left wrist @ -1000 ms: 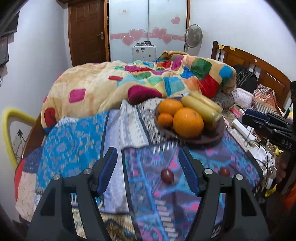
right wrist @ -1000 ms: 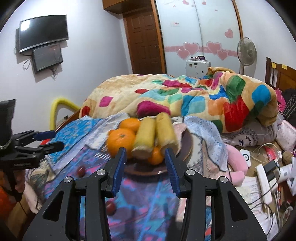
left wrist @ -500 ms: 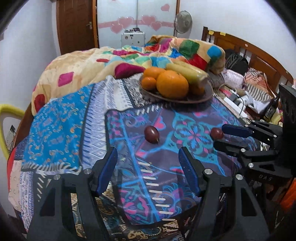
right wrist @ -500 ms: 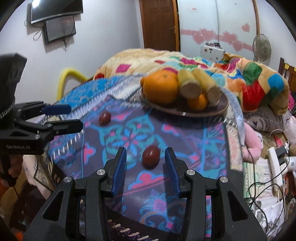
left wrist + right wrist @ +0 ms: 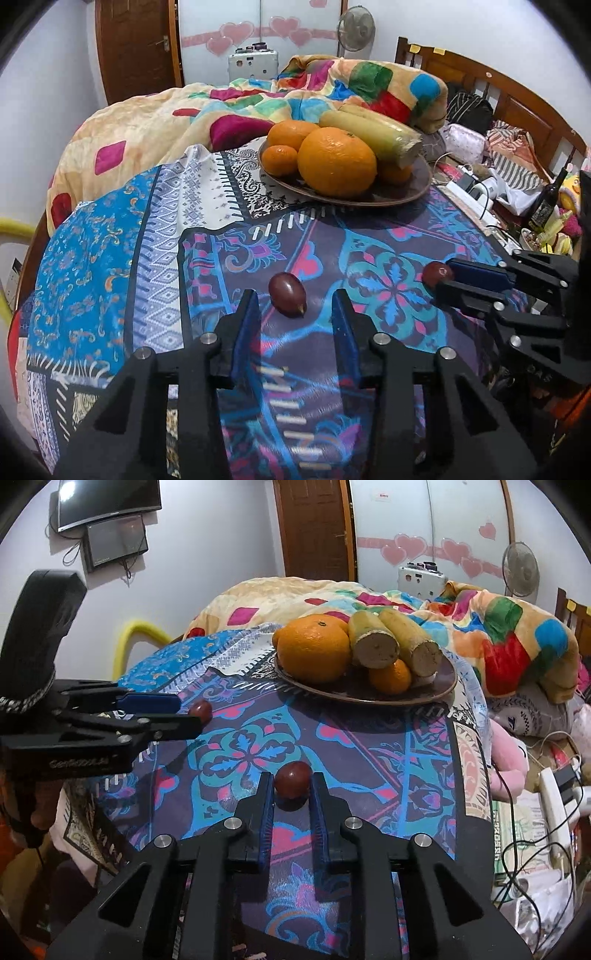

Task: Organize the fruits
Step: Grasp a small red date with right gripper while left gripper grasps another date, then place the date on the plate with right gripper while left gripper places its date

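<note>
Much of the scene is masked by the tools themselves. In the left wrist view the right gripper [image 5: 441, 280] covers one side of a small dark red fruit [image 5: 437, 272], so only its rounded far half shows. In the right wrist view the left gripper [image 5: 188, 714] likewise hides part of the other small red fruit [image 5: 201, 709]. The hand [image 5: 44, 805] under that tool is dim and mostly cut off at the frame edge. The plate [image 5: 417, 186] shows only its brown rim, the rest lying beneath the pile.

The right gripper's fingers stand narrow, one blue ribbed pad [image 5: 266, 805] just beside each flank of the glossy, egg-shaped fruit (whether the pads actually touch its skin cannot be told). The left gripper [image 5: 295, 314] stands wide, its pads well apart, with the oval fruit [image 5: 287, 299] lying on the cloth just beyond its tips.

The cloth [image 5: 110, 266] is a thin printed fabric, busy with blue, purple and pink patterns. On the shallow plate sit a large dimpled orange [image 5: 337, 166], smaller smooth oranges [image 5: 279, 159], and two pale yellow, cylinder-like pieces [image 5: 375, 644] with rough, flat-cut ends. Behind rises a puffy patchwork quilt [image 5: 155, 122].
</note>
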The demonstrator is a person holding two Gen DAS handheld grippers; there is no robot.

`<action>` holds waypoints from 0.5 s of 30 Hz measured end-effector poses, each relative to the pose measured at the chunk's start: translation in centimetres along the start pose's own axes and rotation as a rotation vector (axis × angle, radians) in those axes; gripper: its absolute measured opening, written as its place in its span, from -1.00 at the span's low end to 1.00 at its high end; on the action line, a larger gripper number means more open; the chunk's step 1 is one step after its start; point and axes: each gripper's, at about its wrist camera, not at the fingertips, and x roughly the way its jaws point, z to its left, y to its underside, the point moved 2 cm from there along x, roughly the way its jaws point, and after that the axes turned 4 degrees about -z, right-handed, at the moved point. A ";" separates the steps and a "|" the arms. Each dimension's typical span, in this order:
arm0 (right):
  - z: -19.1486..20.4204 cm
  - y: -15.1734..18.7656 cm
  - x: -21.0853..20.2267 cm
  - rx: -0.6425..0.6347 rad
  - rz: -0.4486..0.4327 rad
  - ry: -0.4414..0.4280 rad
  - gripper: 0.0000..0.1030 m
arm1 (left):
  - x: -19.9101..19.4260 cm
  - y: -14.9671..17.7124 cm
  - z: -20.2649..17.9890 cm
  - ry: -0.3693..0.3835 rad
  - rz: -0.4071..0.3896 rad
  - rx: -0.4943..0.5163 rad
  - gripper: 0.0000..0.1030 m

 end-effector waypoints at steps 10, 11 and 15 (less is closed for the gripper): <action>-0.2 -0.2 -0.1 0.011 -0.028 -0.009 -0.65 | 1.0 -0.1 1.0 -0.001 0.007 -0.044 -0.54; -0.3 -0.2 -0.4 0.015 -0.035 -0.010 -0.66 | 0.9 -0.1 1.1 0.016 0.007 -0.055 -0.60; -0.9 -0.3 -1.2 0.030 -0.054 -0.006 -0.66 | 0.4 0.0 0.9 -0.003 -0.005 -0.043 -0.63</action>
